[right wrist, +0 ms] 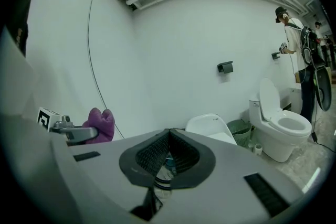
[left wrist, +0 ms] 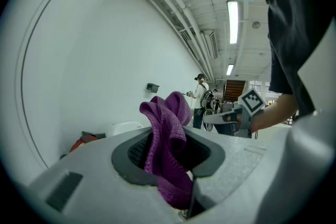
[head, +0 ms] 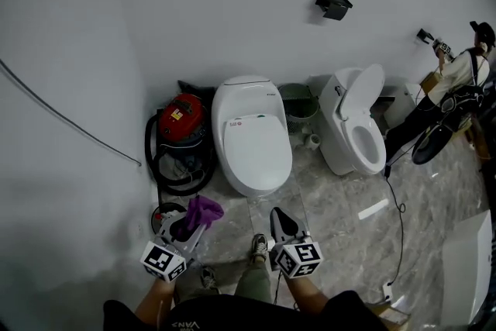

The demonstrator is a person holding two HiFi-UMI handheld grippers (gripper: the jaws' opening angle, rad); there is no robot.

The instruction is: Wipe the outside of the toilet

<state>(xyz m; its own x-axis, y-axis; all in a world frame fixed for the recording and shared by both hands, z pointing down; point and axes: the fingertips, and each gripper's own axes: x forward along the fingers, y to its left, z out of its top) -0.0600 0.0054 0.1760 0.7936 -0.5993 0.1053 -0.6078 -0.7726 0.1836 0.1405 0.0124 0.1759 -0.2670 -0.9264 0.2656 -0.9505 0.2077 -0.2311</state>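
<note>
A white toilet with its lid down (head: pixel 248 136) stands against the wall ahead of me; it also shows as toilet (right wrist: pixel 210 127) in the right gripper view. My left gripper (head: pixel 190 225) is low at the left, well short of the toilet. It is shut on a purple cloth (head: pixel 200 212), which bunches up between the jaws as cloth (left wrist: pixel 167 139). My right gripper (head: pixel 283 225) hovers beside it over the floor, shut with nothing held; in its own view the right gripper (right wrist: pixel 168 136) has its jaws together.
A second toilet with its lid up (head: pixel 360 128) stands to the right. A red vacuum with a black hose (head: pixel 182 124) sits left of the closed toilet, a green basket (head: pixel 301 103) between the toilets. A person (head: pixel 457 81) stands at far right; a cable (head: pixel 399 221) crosses the floor.
</note>
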